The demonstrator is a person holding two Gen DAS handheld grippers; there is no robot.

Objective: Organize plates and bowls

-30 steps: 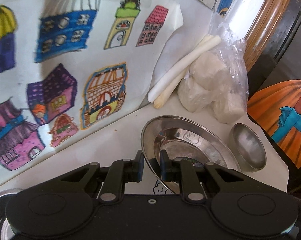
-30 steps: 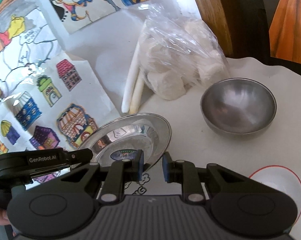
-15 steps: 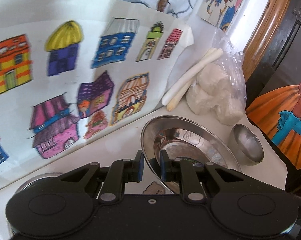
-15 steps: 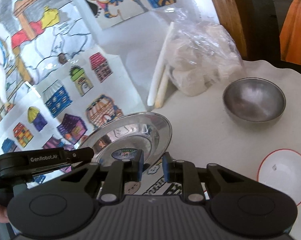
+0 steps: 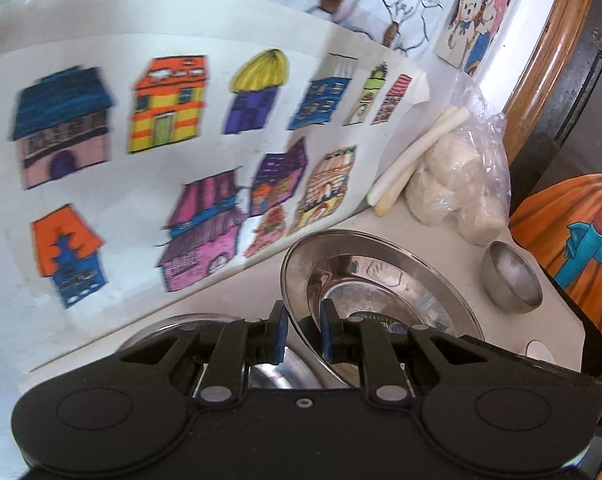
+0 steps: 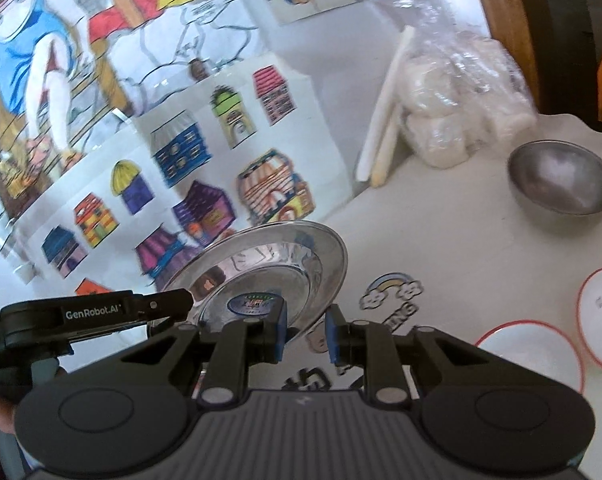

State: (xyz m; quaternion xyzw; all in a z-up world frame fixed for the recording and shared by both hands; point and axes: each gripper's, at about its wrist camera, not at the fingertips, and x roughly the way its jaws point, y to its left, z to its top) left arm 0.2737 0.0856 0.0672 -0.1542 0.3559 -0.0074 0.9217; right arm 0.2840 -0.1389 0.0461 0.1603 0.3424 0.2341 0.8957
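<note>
My left gripper [image 5: 303,336] is shut on the rim of a shiny steel plate [image 5: 381,280] and holds it tilted above the table. The same plate [image 6: 269,264] shows in the right wrist view, with the left gripper's body [image 6: 93,314] at its left. My right gripper [image 6: 306,332] is also shut on the plate's near rim. Another steel dish [image 5: 173,326] lies below the left gripper, mostly hidden. A small steel bowl [image 6: 561,178] [image 5: 511,276] stands on the table to the right. Two white red-rimmed bowls [image 6: 541,348] sit at the right edge.
A sheet with coloured house drawings [image 5: 173,152] leans at the back left. A plastic bag of white lumps [image 6: 461,92] and two white sticks [image 6: 385,112] lie at the back. A wooden frame [image 5: 541,60] stands at the far right. The table edge [image 5: 577,320] is right.
Both grippers have carried the plate to the left and back from the steel bowl. A second steel dish has come into view under the left gripper, and a second white bowl at the right.
</note>
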